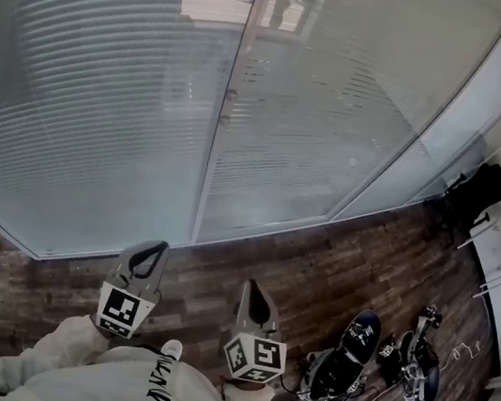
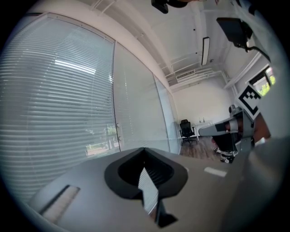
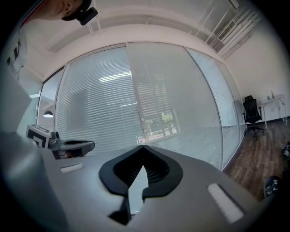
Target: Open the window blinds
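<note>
Both claws, left claw [image 1: 157, 248] and right claw [image 1: 250, 288], are pinched shut and empty, well short of the lowered blinds [image 1: 100, 74] covering the glass ahead; best approach level, look for their control near the middle frame [image 1: 220, 142], then open one claw.

Little can be read. In the head view, white capital letters [image 1: 154, 393] run along the back of the person's pale sweatshirt [image 1: 88, 377]. They seem to begin with M and N, but the word cannot be made out. The cubes on the left tool [image 1: 155, 247] and the right tool [image 1: 251, 285] carry black-and-white square markers [image 1: 121, 309], which are coded patterns without letters or numbers.
</note>
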`<control>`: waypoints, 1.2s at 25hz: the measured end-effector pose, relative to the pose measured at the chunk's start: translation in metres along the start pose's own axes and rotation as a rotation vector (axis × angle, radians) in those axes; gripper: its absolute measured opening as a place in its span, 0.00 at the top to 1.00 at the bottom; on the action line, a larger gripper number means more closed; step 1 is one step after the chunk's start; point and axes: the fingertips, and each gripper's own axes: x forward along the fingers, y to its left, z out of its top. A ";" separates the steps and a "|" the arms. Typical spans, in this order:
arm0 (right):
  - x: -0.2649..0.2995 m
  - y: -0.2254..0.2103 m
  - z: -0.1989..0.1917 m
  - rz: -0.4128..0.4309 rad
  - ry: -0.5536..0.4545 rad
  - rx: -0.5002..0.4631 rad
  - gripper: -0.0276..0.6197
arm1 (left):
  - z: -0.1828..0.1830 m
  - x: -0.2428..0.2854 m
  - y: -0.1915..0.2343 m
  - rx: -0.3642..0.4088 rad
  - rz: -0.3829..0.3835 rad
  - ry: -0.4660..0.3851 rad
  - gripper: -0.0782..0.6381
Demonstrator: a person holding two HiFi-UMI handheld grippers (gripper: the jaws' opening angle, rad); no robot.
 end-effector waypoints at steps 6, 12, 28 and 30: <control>0.028 -0.006 0.001 0.011 0.023 -0.014 0.95 | -0.008 0.021 0.015 -0.021 0.017 0.004 0.89; 0.046 -0.011 -0.003 0.037 0.045 -0.035 0.95 | -0.021 0.029 0.022 -0.050 0.055 0.009 0.89; 0.160 -0.026 0.012 0.227 0.076 -0.042 0.95 | -0.025 0.095 0.070 -0.043 0.222 0.059 0.89; 0.177 -0.031 0.016 0.256 0.085 -0.046 0.95 | -0.024 0.107 0.075 -0.044 0.248 0.067 0.89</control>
